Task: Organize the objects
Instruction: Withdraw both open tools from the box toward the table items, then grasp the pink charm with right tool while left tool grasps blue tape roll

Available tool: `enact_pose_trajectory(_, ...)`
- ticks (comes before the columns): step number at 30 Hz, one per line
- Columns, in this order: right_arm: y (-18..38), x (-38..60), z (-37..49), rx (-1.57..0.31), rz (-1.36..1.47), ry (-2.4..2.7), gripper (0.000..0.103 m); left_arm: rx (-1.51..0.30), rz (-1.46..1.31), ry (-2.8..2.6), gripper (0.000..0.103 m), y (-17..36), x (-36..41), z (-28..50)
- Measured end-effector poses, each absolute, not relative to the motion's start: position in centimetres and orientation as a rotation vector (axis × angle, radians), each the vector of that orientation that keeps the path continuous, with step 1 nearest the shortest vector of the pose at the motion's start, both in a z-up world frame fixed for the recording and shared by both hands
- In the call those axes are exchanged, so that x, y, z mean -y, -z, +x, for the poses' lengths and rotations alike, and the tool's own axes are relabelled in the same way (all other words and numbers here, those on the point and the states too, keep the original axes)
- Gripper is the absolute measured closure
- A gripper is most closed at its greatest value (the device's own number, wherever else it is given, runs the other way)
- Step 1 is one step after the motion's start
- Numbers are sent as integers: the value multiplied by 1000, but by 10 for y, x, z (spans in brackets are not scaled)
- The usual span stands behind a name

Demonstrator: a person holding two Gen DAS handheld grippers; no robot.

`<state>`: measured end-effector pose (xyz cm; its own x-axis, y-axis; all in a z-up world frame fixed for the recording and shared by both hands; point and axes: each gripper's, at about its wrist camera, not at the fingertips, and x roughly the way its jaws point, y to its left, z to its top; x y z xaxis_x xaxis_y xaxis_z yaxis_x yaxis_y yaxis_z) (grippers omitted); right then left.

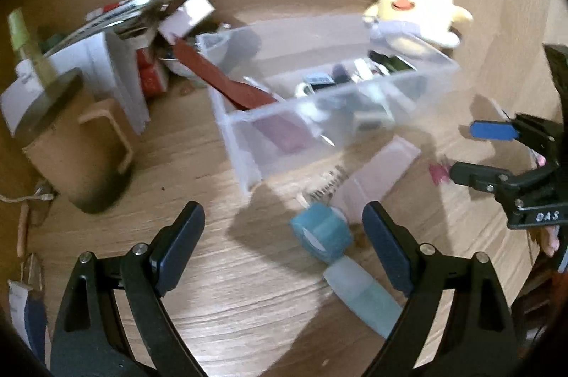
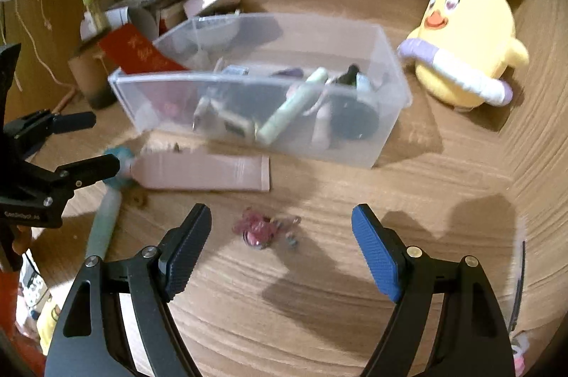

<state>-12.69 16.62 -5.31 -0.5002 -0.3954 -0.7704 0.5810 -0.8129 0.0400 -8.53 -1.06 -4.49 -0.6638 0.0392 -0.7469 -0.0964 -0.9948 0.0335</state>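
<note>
A clear plastic bin (image 1: 248, 142) (image 2: 385, 64) stands mid-table with several small items inside and a red envelope (image 1: 227, 82) (image 2: 138, 52) leaning on its left end. In front of it lie a pink tube (image 1: 376, 174) (image 2: 206, 171), a teal-capped tube (image 1: 326, 235) (image 2: 106, 213) and a small pink trinket (image 2: 257, 228) (image 1: 438, 173). My left gripper (image 1: 284, 242) is open, the teal cap just inside its right finger. My right gripper (image 2: 282, 244) is open above the trinket, empty. Each gripper shows in the other's view, the right (image 1: 472, 149) and the left (image 2: 92, 142).
A yellow chick plush (image 1: 415, 11) (image 2: 468, 47) with bunny ears sits right of the bin. A brown mug (image 1: 78, 149) (image 2: 90, 75), white boxes (image 1: 103, 71) and a cluttered pile (image 2: 184, 0) stand at the left back. A wooden wall rises behind.
</note>
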Motion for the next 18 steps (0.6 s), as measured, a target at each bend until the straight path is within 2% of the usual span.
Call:
enact_pose_trajectory(5, 63, -162, -125, -316, 1136, 2248, 28, -134, -1238, -2749, 15, 51, 2, -90)
enact_pose_trajectory(7, 64, -160, -123, -325, 1140, 2238, 38, -116, -1237, -2718, 31, 52, 1, -92)
enact_pose_trajectory(8, 65, -159, -122, -325, 1144, 2231, 41, -103, -1246, -2697, 34, 53, 0, -93)
enact_pose_trajectory(10, 66, -158, -122, -323, 1155, 2220, 53, -83, -1260, -2684, 45, 56, 1, -95)
enact_pose_trajectory(12, 67, -157, -123, -324, 1153, 2225, 64, -58, -1266, -2671, 51, 57, 4, -94)
enact_pose_trajectory(16, 67, -156, -123, -329, 1155, 2226, 72, -24, -1263, -2665, 61, 60, 9, -89)
enact_pose_trajectory(18, 66, -155, -122, -335, 1153, 2224, 83, -25, -1270, -2673, 67, 61, 10, -86)
